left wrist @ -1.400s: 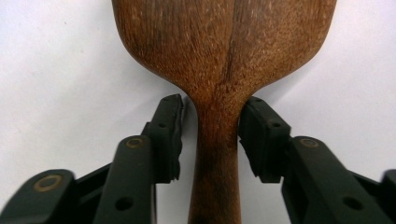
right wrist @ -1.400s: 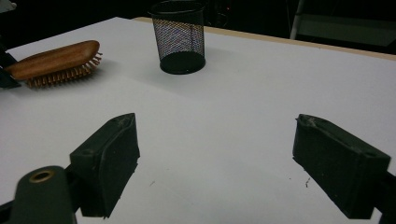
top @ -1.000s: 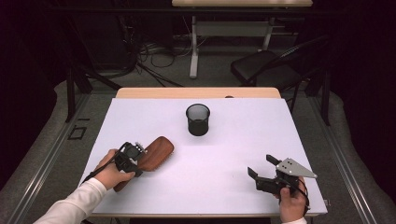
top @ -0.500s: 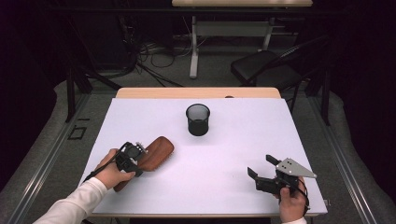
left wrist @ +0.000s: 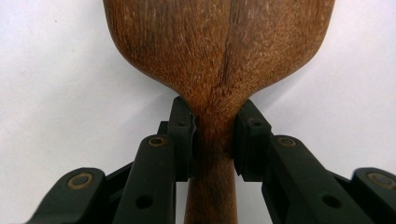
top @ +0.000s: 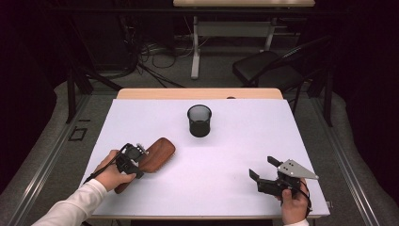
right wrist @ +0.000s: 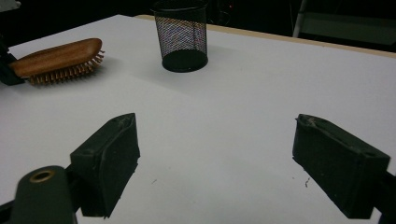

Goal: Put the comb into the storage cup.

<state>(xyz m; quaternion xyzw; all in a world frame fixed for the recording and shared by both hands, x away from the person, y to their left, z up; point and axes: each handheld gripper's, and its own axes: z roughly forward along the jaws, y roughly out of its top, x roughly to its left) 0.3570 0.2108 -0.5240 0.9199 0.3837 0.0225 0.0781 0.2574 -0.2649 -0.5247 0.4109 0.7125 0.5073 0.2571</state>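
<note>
**Left gripper pinches the hairbrush by its neck**

The left gripper (top: 136, 157) has its jaws pressed on the narrow neck of the wooden hairbrush (top: 155, 155) — the pads touch the wood on both sides in the left gripper view, with the broad head (left wrist: 219, 42) just ahead of them, bristles down on the white table (top: 235, 141). The right gripper (top: 264, 170) sits well apart from the brush — jaws spread, nothing between them. A black mesh cup (top: 199, 120) stands beyond both.
</note>
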